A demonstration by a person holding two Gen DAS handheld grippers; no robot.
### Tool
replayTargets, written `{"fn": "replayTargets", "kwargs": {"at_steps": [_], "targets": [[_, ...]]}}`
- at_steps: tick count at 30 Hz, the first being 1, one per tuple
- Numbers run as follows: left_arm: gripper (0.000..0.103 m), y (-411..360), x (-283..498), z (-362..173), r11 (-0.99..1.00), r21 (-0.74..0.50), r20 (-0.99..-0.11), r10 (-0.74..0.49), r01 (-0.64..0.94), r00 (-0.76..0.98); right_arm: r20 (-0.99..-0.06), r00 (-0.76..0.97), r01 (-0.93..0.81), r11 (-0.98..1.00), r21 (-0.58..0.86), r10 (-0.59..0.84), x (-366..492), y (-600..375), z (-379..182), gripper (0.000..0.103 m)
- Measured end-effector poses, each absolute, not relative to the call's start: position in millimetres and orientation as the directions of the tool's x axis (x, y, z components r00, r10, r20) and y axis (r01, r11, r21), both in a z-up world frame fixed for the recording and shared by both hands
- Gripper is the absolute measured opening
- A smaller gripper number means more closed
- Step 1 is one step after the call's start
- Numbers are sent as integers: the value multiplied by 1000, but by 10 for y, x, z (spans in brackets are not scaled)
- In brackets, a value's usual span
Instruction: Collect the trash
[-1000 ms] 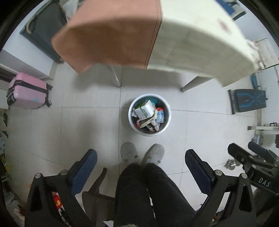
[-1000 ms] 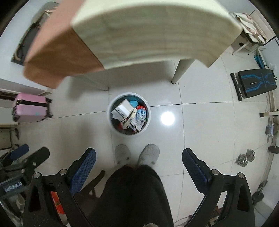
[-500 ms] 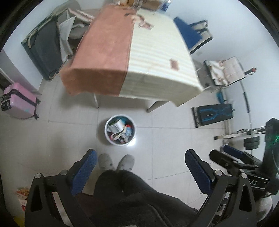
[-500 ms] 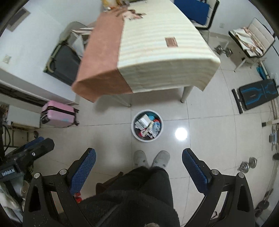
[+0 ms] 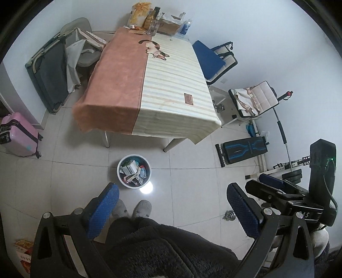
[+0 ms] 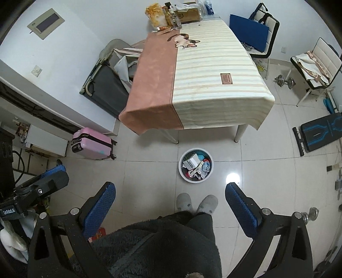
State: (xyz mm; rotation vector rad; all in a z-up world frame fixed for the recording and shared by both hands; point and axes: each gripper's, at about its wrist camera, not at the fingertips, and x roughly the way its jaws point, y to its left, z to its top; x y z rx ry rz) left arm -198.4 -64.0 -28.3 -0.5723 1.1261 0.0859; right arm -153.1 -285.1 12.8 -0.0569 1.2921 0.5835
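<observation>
Right wrist only: wall panel.

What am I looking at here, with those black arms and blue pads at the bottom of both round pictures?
There is no robot here. A person holds a hand tool with two jaws in each hand, and a wide-angle camera on each tool looks out along them. One picture comes from the left gripper, the other from the right gripper. The blue pads line the jaws. Both tools are open and hold nothing.

Below you see the person's dark clothes and grey slippers. On the tiled floor stands a round white bin full of cartons and wrappers, in front of a table with a pink and striped cloth. Bottles, bags and a cardboard box sit at its far end. A pink suitcase stands to the left.
</observation>
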Motion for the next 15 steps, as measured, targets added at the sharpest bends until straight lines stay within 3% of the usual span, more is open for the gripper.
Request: {"fn": "replayTargets", "kwargs": {"at_steps": [15], "targets": [[103, -660, -2057, -180, 863, -376, -868, -202, -337, 453, -912, 156, -463, 844, 273, 380, -1576, -2781, 197, 103]]}}
